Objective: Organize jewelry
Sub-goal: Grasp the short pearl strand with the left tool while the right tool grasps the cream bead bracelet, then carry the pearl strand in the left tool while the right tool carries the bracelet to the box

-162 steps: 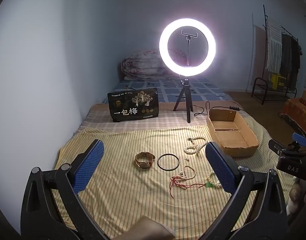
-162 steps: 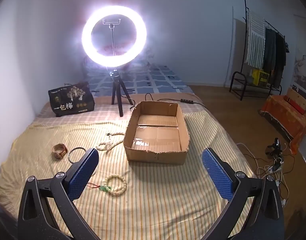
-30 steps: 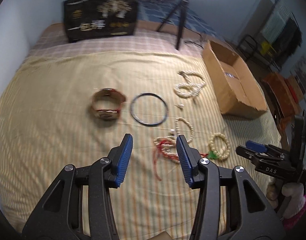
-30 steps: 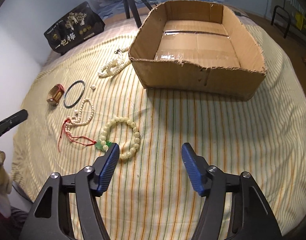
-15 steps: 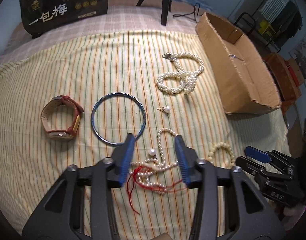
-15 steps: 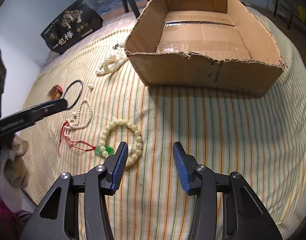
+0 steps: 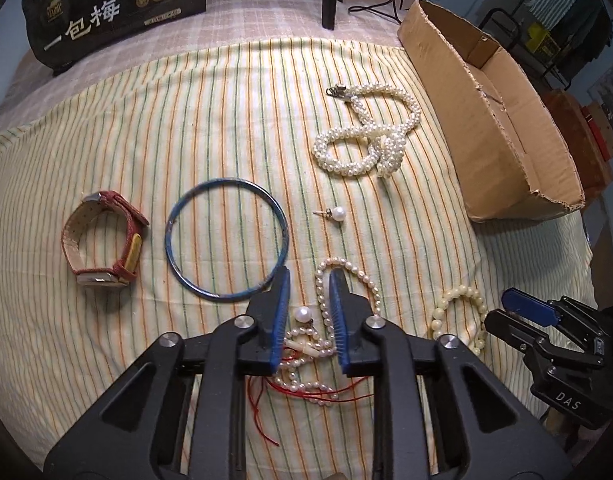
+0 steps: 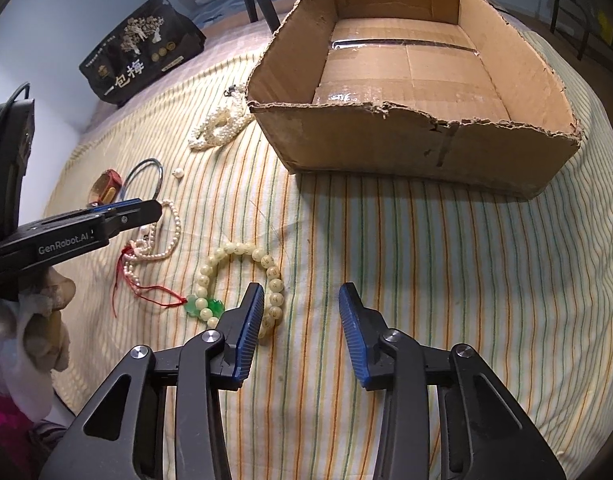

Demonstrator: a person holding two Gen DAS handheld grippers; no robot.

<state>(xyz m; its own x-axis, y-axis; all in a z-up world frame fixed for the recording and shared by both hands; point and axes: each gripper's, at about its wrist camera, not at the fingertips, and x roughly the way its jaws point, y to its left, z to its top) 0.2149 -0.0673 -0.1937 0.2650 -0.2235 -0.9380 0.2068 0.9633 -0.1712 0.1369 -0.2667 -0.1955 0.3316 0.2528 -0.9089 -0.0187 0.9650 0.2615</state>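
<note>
While my left gripper [image 7: 306, 312] straddles the fine pearl strand [image 7: 348, 276], narrowly apart.
My right gripper [image 8: 302, 320] gapes beside the chunky bead bracelet [image 8: 242, 276]; torn cardboard box [image 8: 426, 140] bare inside.

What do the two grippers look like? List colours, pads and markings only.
Both are black plastic frames with silver bolts and blue ribbed finger pads. The left gripper reads "GenRobot.AI" in white on its side; the right gripper reads "DAS". A pale glove covers the left hand.
</note>
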